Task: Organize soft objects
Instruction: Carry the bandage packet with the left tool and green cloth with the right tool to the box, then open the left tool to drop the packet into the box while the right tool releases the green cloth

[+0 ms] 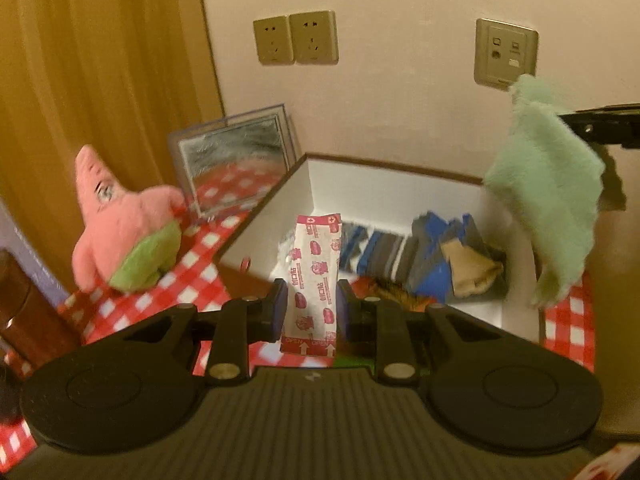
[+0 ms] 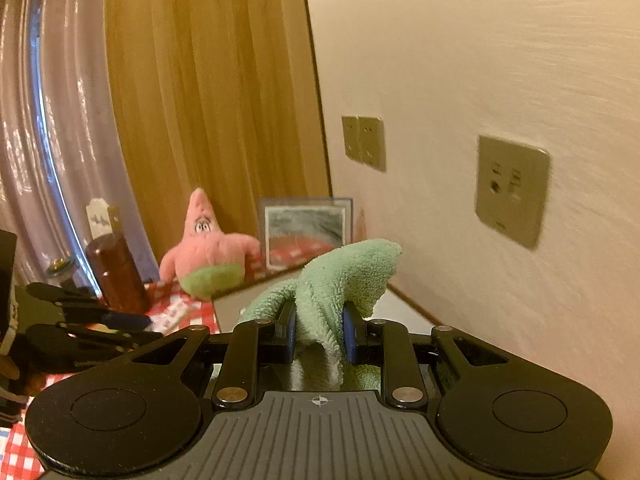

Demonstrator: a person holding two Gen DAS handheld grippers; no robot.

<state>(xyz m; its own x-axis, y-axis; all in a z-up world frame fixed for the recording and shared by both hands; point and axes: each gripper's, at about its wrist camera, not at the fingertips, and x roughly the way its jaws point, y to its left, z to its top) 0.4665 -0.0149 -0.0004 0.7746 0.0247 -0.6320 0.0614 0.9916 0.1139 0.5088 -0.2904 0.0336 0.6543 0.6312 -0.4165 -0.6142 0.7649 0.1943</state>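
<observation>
My left gripper (image 1: 311, 306) is shut on a white and pink wipes packet (image 1: 316, 276), held upright over the near edge of a white box (image 1: 372, 196). The box holds folded blue and grey cloths (image 1: 420, 252) and a tan item (image 1: 472, 272). My right gripper (image 2: 319, 334) is shut on a mint green towel (image 2: 344, 276); in the left wrist view the towel (image 1: 552, 196) hangs above the box's right side. A pink star plush (image 1: 120, 232) sits left of the box on the red checked cloth (image 1: 176, 284); it also shows in the right wrist view (image 2: 208, 248).
A framed mirror (image 1: 236, 160) leans on the wall behind the plush. A brown cylinder container (image 2: 116, 276) stands at the left. Wall sockets (image 1: 296, 38) sit above the box. A yellow curtain (image 1: 80, 60) hangs at the left.
</observation>
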